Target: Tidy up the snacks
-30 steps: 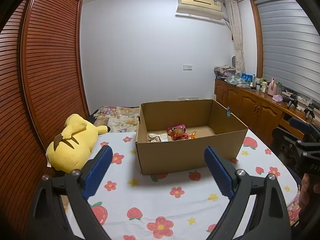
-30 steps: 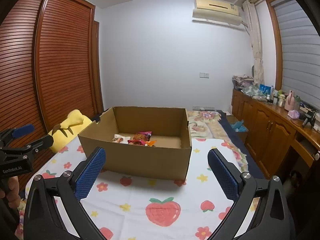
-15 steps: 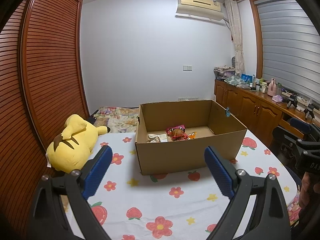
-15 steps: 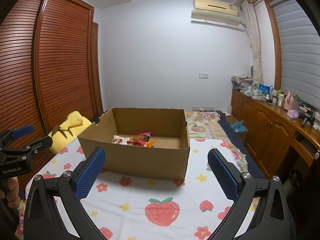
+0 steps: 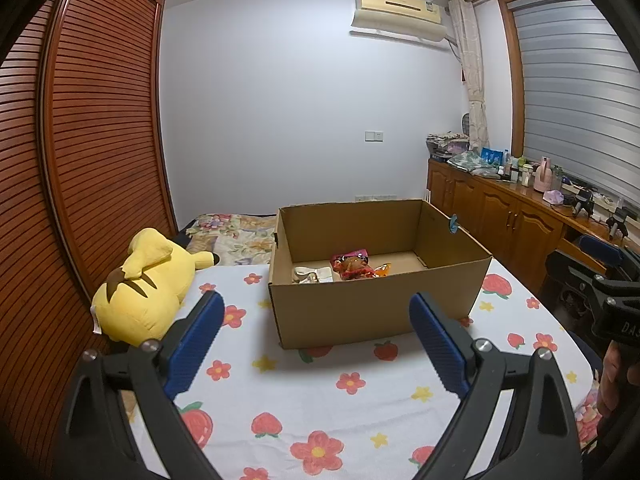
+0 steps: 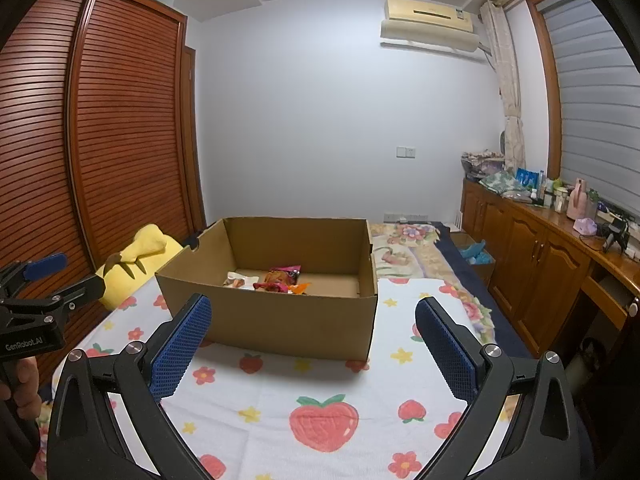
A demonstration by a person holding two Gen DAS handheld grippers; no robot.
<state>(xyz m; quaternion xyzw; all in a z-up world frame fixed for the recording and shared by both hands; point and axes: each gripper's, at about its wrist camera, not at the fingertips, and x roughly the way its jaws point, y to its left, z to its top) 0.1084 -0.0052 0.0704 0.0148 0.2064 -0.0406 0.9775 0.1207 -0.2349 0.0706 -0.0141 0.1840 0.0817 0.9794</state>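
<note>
An open cardboard box point(image 5: 360, 312) point(image 6: 280, 324) stands on a bed with a strawberry and flower sheet. On its floor lie a red and pink snack bag point(image 5: 354, 266) point(image 6: 282, 278) and a pale packet point(image 5: 312, 275) point(image 6: 240, 279). My left gripper point(image 5: 316, 340) is open and empty, held above the sheet short of the box's near wall. My right gripper point(image 6: 314, 344) is likewise open and empty, in front of the box. Each gripper shows at the edge of the other's view, the left gripper point(image 6: 36, 304) at far left and the right gripper point(image 5: 608, 288) at far right.
A yellow plush toy point(image 5: 144, 284) point(image 6: 136, 260) lies left of the box by the slatted wooden wardrobe point(image 5: 80, 160). A wooden sideboard point(image 5: 512, 216) point(image 6: 540, 248) with bottles and clutter runs along the right wall. A folded floral blanket point(image 6: 416, 248) lies beyond the box.
Both grippers have stayed open; the views shift only slightly, with the box sitting a little lower in the right wrist view.
</note>
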